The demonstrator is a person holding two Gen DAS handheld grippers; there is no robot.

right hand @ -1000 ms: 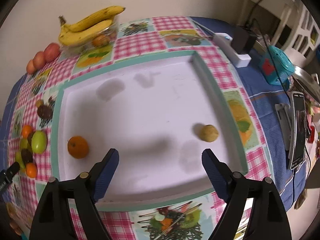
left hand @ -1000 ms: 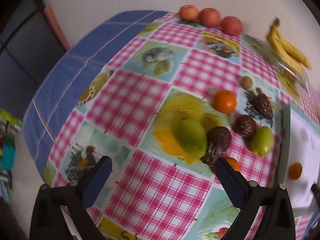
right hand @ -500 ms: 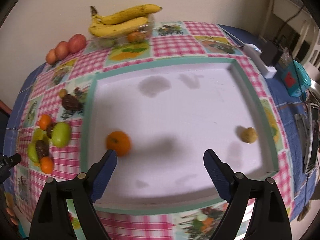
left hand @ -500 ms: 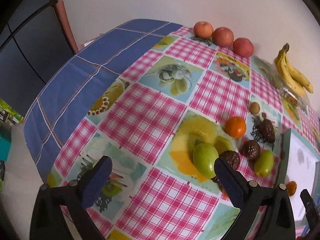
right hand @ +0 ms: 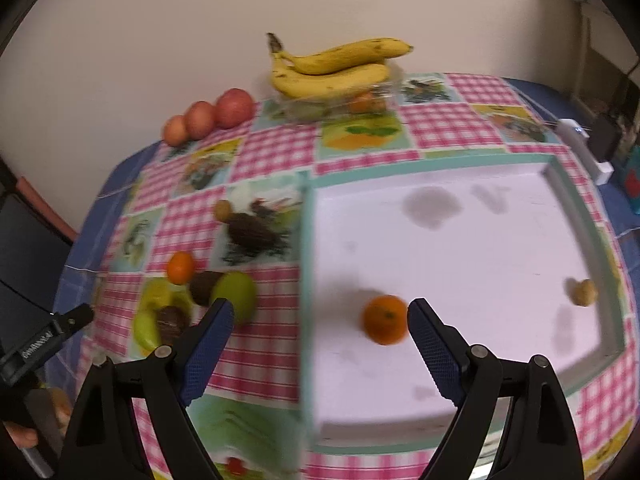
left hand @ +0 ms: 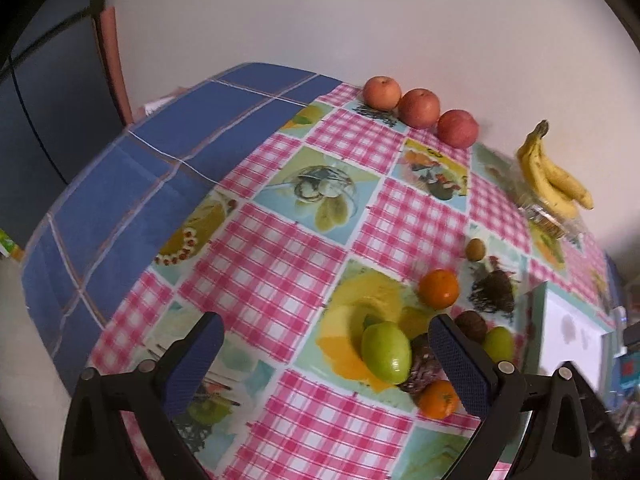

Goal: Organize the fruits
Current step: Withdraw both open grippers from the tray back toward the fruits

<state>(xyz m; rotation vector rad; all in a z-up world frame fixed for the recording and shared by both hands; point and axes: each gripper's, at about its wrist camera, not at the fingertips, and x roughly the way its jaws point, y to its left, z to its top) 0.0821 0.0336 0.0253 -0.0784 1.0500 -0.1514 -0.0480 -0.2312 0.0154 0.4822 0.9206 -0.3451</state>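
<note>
Hovering with both the left gripper (left hand: 326, 350) and the right gripper (right hand: 320, 334) wide and empty, we risk knocking the crowded fruits (left hand: 386, 352) off the table (left hand: 280, 264).

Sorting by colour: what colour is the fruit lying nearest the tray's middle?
Orange, clearest in the right wrist view.

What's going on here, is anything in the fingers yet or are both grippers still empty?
Both are empty. The left gripper hangs open above the loose fruit pile on the checked tablecloth, near a green fruit. The right gripper is open over the near left corner of the white tray, which holds one orange and a small brownish fruit. Apples and bananas sit by the wall.
</note>
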